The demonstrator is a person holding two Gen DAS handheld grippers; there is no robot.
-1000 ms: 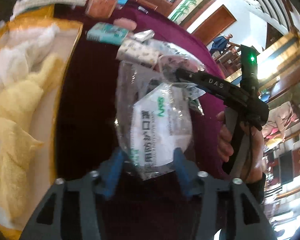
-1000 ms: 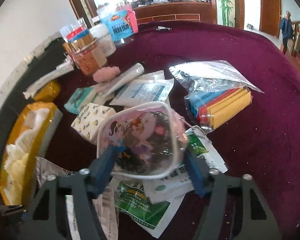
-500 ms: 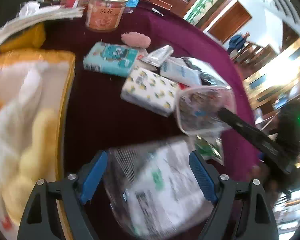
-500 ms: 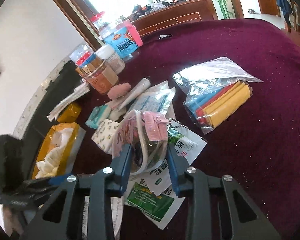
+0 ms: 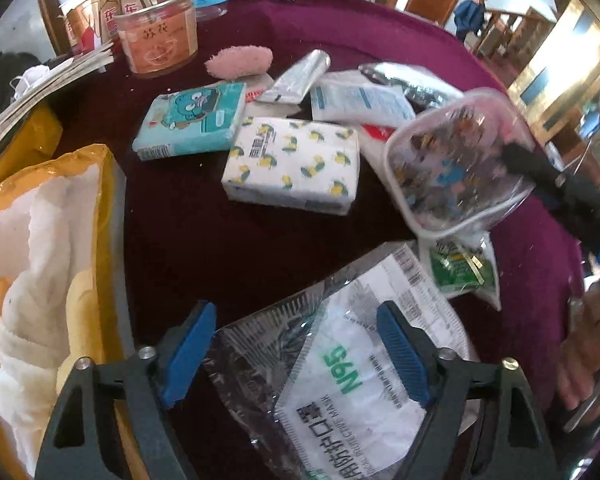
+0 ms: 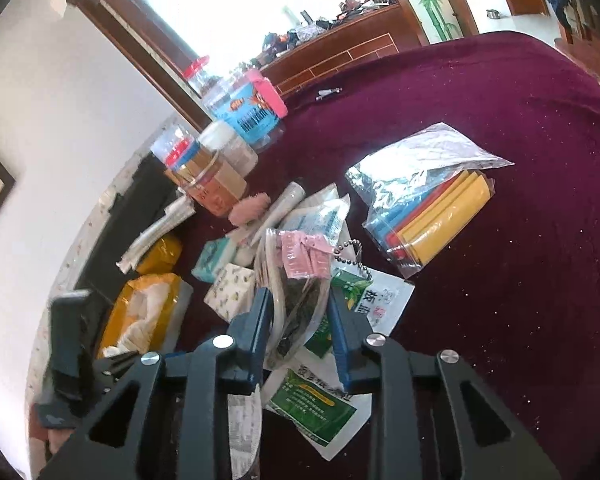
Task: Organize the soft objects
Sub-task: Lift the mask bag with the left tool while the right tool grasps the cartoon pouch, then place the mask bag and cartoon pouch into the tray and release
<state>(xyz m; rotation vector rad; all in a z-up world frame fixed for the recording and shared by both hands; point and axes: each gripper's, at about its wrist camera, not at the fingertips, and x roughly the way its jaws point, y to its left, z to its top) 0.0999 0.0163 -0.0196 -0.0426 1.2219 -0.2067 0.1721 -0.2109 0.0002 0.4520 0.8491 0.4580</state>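
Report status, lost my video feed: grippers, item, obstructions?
Left gripper open over bagged white N95 mask. Right gripper shut on clear cartoon-print zip pouch. Lemon-print tissue pack nearby.

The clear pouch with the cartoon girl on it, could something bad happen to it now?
It might slip. The right gripper pinches the clear pouch near one edge only, its jaws having just been closing, so the pouch could twist out. Its bead chain dangles over the green packets and might snag and drag one. The left gripper stands open around the mask packet, which is loose and could be nudged.
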